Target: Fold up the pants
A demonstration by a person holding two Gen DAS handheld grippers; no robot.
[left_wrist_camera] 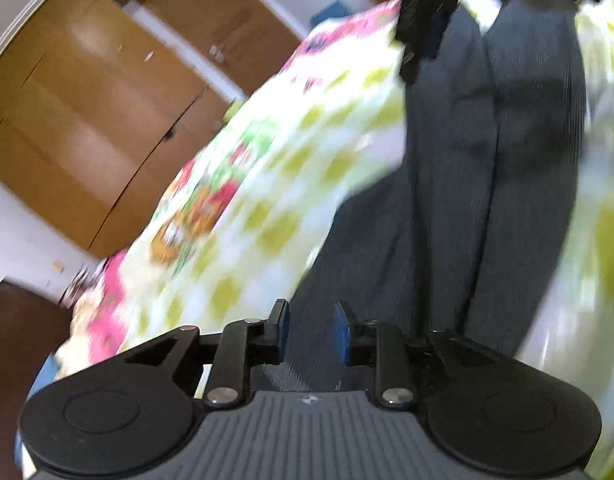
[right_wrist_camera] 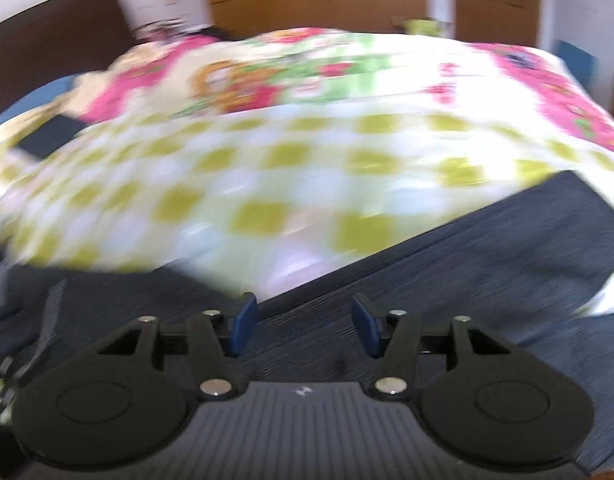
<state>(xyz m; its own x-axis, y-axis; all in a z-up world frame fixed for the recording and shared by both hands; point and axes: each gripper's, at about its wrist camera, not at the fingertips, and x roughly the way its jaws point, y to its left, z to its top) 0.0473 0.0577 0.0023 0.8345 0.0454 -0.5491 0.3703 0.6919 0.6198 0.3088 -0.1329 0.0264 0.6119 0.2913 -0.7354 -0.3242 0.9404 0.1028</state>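
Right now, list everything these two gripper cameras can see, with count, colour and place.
Dark grey ribbed pants: one pair, legs side by side, spread on the bed below both grippers.
Green-and-white checked bedsheet with pink floral border: one, covering the bed.
Brown wooden wardrobe doors: several panels, against the white wall beyond the bed.
Dark brown headboard: one, at the bed's far left in the right wrist view.
Blue flat object: one, by the wall; too blurred to identify.
Left gripper: black, blue pads, open over the pants.
Right gripper: black, blue pads, open over the pants.
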